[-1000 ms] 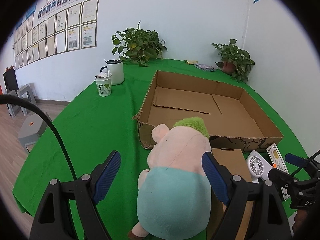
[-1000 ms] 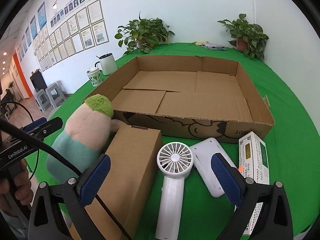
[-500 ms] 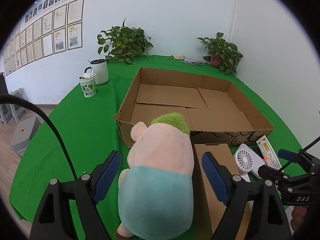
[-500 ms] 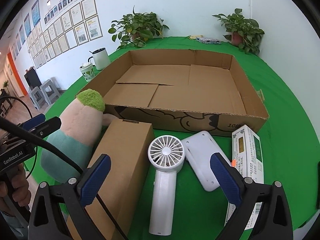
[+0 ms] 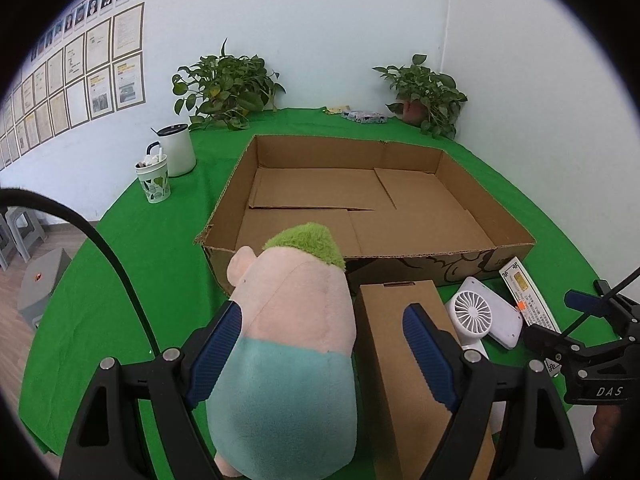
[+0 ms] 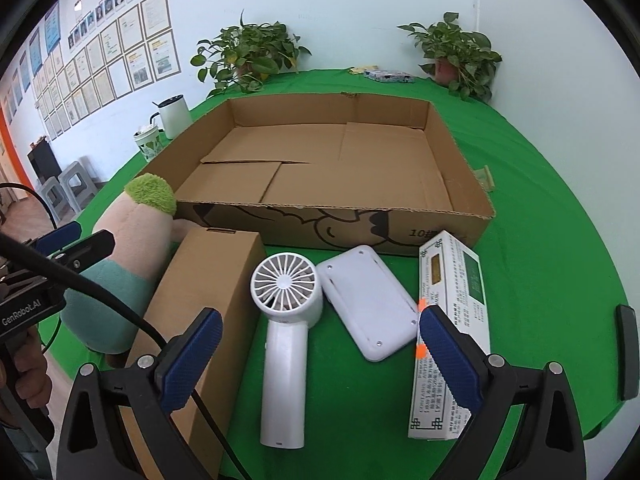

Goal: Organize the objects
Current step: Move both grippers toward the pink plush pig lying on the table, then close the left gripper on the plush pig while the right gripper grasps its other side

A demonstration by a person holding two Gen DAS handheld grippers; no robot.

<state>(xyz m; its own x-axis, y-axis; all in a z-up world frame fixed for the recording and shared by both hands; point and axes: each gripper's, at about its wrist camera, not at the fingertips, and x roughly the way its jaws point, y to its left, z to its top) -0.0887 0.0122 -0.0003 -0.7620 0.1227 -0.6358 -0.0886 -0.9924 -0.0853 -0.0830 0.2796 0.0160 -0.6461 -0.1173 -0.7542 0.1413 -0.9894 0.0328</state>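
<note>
A plush toy (image 5: pixel 292 320), pink with a green tuft and teal bottom, lies on the green cloth before the large open cardboard box (image 5: pixel 400 148). My left gripper (image 5: pixel 322 316) is open around the plush, its left finger close to the toy and its right finger over a small brown carton (image 5: pixel 400 320). In the right wrist view my right gripper (image 6: pixel 320 318) is open above a white hand fan (image 6: pixel 284 320) and a flat white device (image 6: pixel 368 300). A white and green packet box (image 6: pixel 452 320) lies by its right finger. The plush (image 6: pixel 128 248) and left gripper (image 6: pixel 72 240) show at the left.
A white jug (image 5: pixel 178 156) and a patterned cup (image 5: pixel 154 184) stand left of the cardboard box (image 6: pixel 328 108). Two potted plants (image 5: pixel 224 88) and a small packet (image 5: pixel 366 117) line the far wall. A dark object (image 6: pixel 628 352) lies at the table's right edge. Stools stand on the floor to the left.
Both grippers have shifted to the right. The plush now sits nearer the left gripper's left finger and the brown carton under its right one. Both stay open.
</note>
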